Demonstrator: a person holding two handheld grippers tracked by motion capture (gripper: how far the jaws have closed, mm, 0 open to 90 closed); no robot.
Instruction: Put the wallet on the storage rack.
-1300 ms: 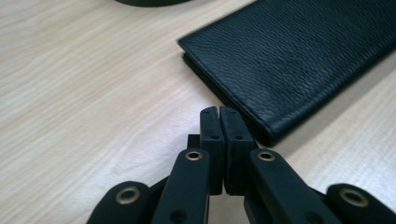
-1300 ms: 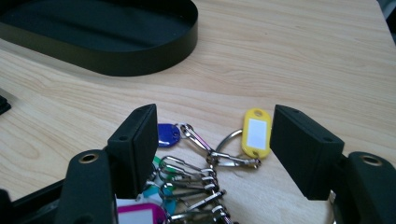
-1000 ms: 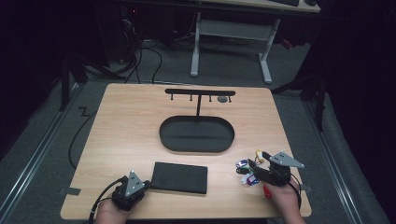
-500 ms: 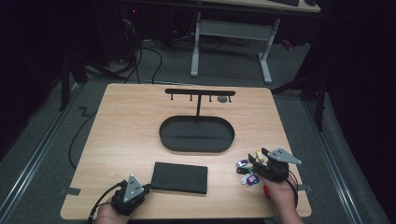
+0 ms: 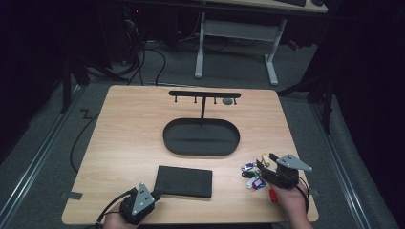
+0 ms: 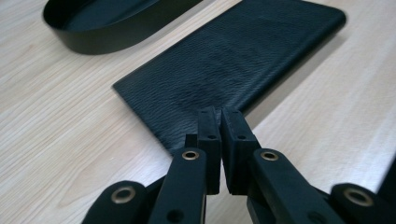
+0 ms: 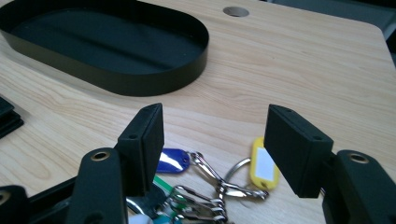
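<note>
Keys (image 7: 210, 179) on rings, with blue, yellow and green tags, lie in a loose heap on the counter (image 5: 129, 138) near its right front corner. The right gripper (image 7: 215, 142) hangs just over them, jaws wide. An oval black tray (image 5: 201, 137) sits mid-counter, a hook stand (image 5: 204, 95) rising at its far edge. The left gripper (image 6: 220, 133), jaws almost closed and empty, points at a black pad (image 5: 184, 181) front centre.
</note>
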